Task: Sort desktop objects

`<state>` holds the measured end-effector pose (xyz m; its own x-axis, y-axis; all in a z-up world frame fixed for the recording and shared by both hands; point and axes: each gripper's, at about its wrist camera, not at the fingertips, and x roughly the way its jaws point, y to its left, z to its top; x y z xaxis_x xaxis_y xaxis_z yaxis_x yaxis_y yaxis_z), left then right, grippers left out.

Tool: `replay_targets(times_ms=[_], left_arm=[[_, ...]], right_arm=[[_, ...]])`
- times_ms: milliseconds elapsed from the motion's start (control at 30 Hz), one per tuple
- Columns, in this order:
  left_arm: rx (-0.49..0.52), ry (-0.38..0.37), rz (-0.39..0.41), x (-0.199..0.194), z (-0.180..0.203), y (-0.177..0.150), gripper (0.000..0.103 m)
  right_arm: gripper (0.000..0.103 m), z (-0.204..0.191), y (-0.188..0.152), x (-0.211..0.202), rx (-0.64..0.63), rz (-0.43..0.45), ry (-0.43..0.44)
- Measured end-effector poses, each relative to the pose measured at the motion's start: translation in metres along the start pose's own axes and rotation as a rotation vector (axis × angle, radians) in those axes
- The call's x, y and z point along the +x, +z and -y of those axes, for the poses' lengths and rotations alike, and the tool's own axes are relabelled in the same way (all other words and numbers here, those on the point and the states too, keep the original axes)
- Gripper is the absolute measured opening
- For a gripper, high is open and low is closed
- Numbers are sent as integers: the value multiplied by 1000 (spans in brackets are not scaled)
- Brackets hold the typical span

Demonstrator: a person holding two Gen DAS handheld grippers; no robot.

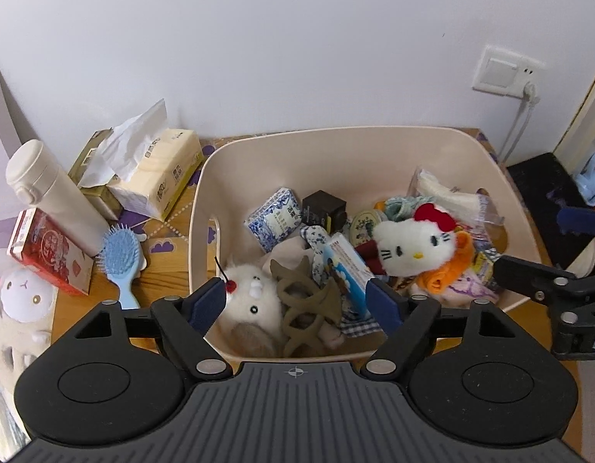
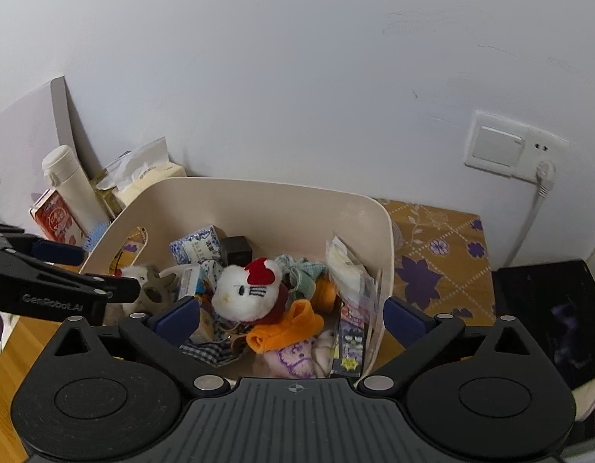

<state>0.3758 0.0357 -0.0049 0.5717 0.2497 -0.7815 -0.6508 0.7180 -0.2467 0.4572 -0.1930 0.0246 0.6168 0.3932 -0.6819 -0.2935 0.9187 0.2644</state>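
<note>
Hovering over the near rim of a cream bin (image 1: 235,146), the left gripper (image 1: 297,301) has its blue pads spread wide with nothing between them. Below the gap lie a fluffy white toy (image 1: 255,305) with a red dot and an olive hair claw (image 1: 305,305), both against the bin's near wall. The right gripper (image 2: 293,316) stands just as wide and empty, one pad inside the bin and the other outside its right wall; from the left wrist view it shows as a black arm at the right edge.

Right under the right gripper sits a white cat toy (image 2: 245,289) with a red bow, resting on an orange cloth (image 2: 285,328). Beside them, toward the bin's right wall, stand clear packets (image 2: 347,270) and a dark card with a yellow star (image 2: 349,351). Farther back in the bin are a blue-and-white patterned pack (image 1: 276,216), a small black box (image 1: 324,208) and a round tin (image 1: 361,225). A checked cloth (image 2: 204,349) lies along the near wall.

The bin stands at the back of the surface (image 1: 158,270), close to the wall. On the surface left of the bin are a blue hairbrush (image 1: 120,262), a white flask (image 1: 50,196) upright on a red box (image 1: 46,250), and a tissue pack (image 1: 158,177) with a sheet pulled up. A white round plush (image 1: 23,295) sits at the surface's left edge. A patterned cloth (image 2: 440,254) covers the surface right of the bin, below a wall switch (image 2: 498,146) with a plugged-in cable.
</note>
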Motion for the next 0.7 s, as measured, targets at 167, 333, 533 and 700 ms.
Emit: replay_targets(times_ms=[167,333,533,700], left_arm=[[-21,-27,30,-23,-5,-8,85],[-20,-50,53,-47,-9,-22,85],[-18,-29,92,-77,-10,-37,85],[33,13,97,-97,-7,-51,85]], right_arm=[[103,-8,-6,-17,22,-3,-29],[103,-13,-15,-39,62,-2,-45],[103,-18,-32,-66,78,0,-74],[103,-24,-45,-93,94,23,-106]])
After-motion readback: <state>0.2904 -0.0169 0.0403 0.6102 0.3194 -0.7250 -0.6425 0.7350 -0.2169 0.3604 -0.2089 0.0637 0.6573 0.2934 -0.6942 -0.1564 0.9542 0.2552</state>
